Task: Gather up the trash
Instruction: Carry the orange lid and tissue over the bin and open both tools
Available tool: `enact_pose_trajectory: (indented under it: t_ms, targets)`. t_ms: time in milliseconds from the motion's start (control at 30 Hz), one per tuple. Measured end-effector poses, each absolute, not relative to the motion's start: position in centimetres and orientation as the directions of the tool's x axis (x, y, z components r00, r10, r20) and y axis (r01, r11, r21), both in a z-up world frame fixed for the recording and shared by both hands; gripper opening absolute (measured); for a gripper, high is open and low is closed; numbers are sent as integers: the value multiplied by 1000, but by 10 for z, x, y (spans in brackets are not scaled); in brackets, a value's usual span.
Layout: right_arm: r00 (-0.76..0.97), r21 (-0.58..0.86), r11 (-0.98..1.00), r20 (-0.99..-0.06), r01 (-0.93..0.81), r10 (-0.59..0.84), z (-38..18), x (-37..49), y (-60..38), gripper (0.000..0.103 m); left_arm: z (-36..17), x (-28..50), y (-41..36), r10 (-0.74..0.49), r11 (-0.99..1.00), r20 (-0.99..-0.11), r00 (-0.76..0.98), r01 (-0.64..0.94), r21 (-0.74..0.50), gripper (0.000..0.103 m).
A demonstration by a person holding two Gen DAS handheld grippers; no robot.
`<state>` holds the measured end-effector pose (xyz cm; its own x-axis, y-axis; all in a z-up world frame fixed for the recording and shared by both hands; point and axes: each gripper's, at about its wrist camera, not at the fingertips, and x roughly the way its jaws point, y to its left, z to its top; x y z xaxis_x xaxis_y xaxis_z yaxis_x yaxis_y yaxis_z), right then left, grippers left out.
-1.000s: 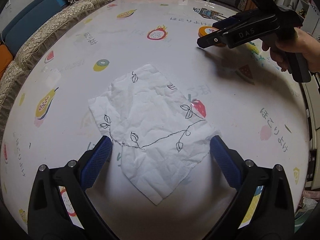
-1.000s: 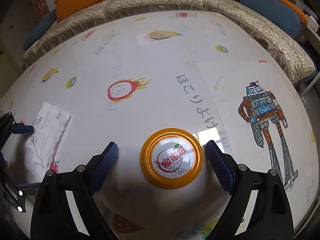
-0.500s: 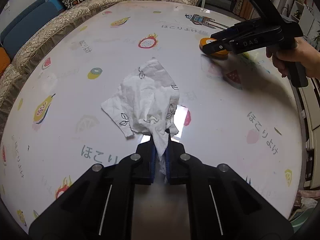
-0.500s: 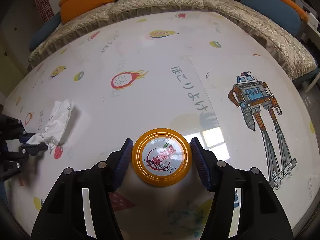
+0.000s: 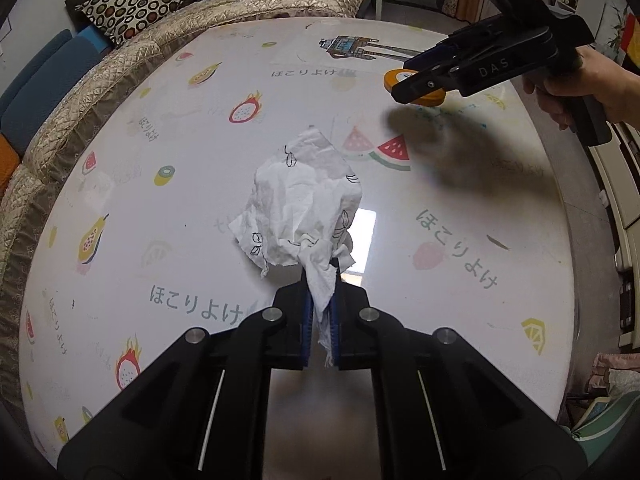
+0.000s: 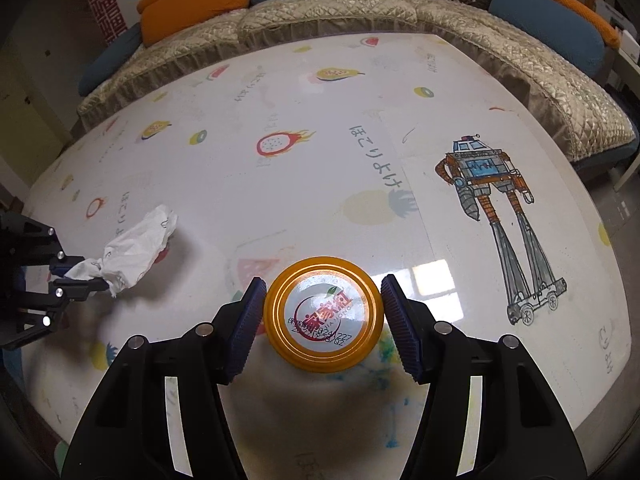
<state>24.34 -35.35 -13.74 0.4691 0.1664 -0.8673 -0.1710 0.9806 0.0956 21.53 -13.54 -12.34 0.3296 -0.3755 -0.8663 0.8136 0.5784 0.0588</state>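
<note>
Glossy white table cover [image 5: 460, 184], printed with fruit pictures, grey Japanese lettering and a drawn robot [image 6: 490, 204], fills both views; a window glare patch shows on it near centre. Quilted beige sofa padding [image 5: 120, 64] curves along the upper left of the left wrist view, with blue and orange cushions and a circle-patterned pillow [image 5: 124, 8] behind it.

At lower centre of that view, the left gripper [image 5: 319, 308] has its blue ribbed pads pressed together on the twisted tail of a crumpled white paper napkin with black leaf line-drawings [image 5: 304, 208]. The napkin's creased body fans out ahead of the fingers at frame centre; whether it touches the table cannot be told. The pinched end is hidden between the pads.

In the right wrist view, the same napkin [image 6: 136, 244] appears at mid-left, with the left gripper cut off by the frame edge. At lower centre, the right gripper [image 6: 324, 316] stands at moderate spread, its ribbed blue pads against both sides of a round orange metal jar lid with a white centre and red stamp [image 6: 323, 314]. The lid's printed text is too small to read. Seen from the left wrist view's upper right, this lid [image 5: 416, 88] is mostly hidden behind the black finger.
</note>
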Motion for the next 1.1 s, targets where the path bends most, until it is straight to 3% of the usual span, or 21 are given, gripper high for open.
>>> enact_pose_trajectory:
  t_ms: [600,1100]
  targets:
    - [505,238,942,-798,-237,328,-68,49,-376,60,-86,89,-189,-361,409,-863,354,892,195,5]
    - [484,302,946,-814,-120,321,-102,-95,-426,60,-105,-23,-270,-376,191,-885,273,958,214,5]
